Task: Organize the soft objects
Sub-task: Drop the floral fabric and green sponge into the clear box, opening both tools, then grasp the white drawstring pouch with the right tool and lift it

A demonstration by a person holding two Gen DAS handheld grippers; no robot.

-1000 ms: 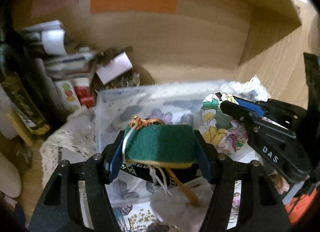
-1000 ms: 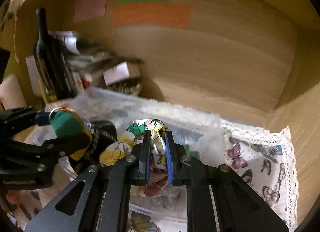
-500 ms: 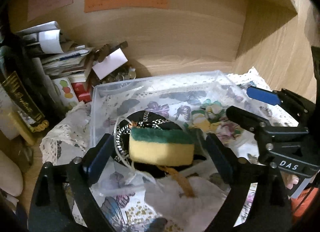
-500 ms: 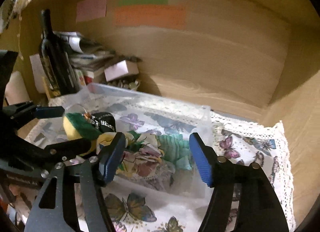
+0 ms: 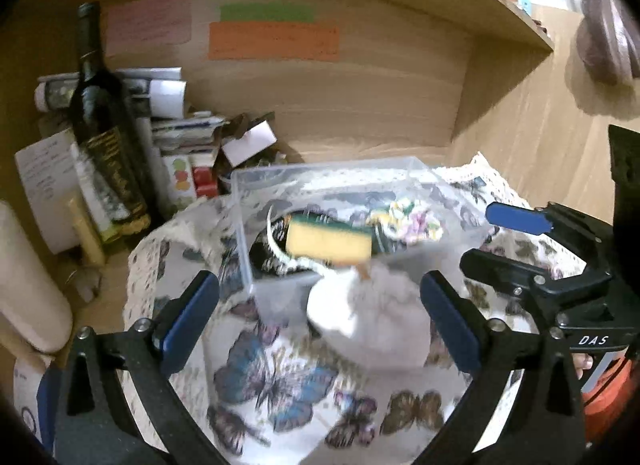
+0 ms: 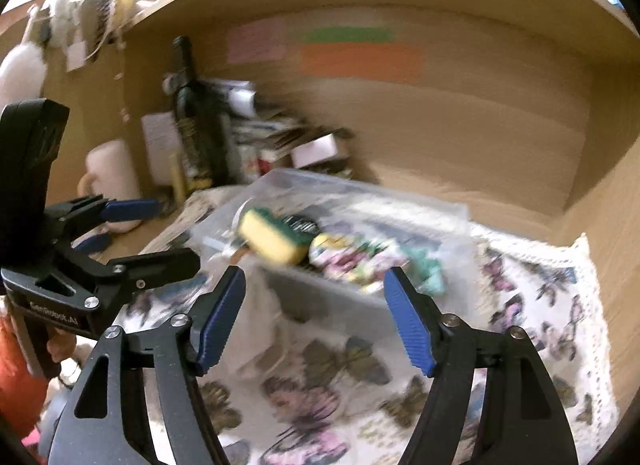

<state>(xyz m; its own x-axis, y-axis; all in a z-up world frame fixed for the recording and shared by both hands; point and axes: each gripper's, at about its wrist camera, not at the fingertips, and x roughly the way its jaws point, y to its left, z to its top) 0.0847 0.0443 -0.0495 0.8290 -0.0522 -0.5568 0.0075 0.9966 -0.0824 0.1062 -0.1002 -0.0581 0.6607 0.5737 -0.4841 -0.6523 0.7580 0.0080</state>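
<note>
Both tools hang near the front of the clear plastic bin (image 5: 348,173), each with its jaws spread wide and nothing between them. The left gripper (image 5: 320,321) faces the bin's near wall, and the right gripper (image 6: 316,317) sits a little to its right, seen in the left wrist view as a black frame with one blue pad. Inside the bin, the yellow-and-green sponge (image 5: 328,243) lies on its side on top of a dark patterned item (image 5: 272,261) with a white cord looped beside it; just to the right rests the floral fabric piece (image 6: 352,257), with something mint green (image 6: 428,265) at its far right end. Gathering the soft things in one container looks like the point of the task, and these two appear settled there. A pale, fluffy white object (image 5: 372,321) sits outside, touching or just beside the bin's near wall, on the butterfly-print cloth (image 6: 532,297) that covers the surface. It lies almost squarely between the left jaws, so it is probably the next piece to collect. Motion blur makes its shape hard to read. A dark bottle (image 5: 104,137) and stacked papers crowd the far left corner, well apart from the bin, so the open right side gives the easier approach.
</note>
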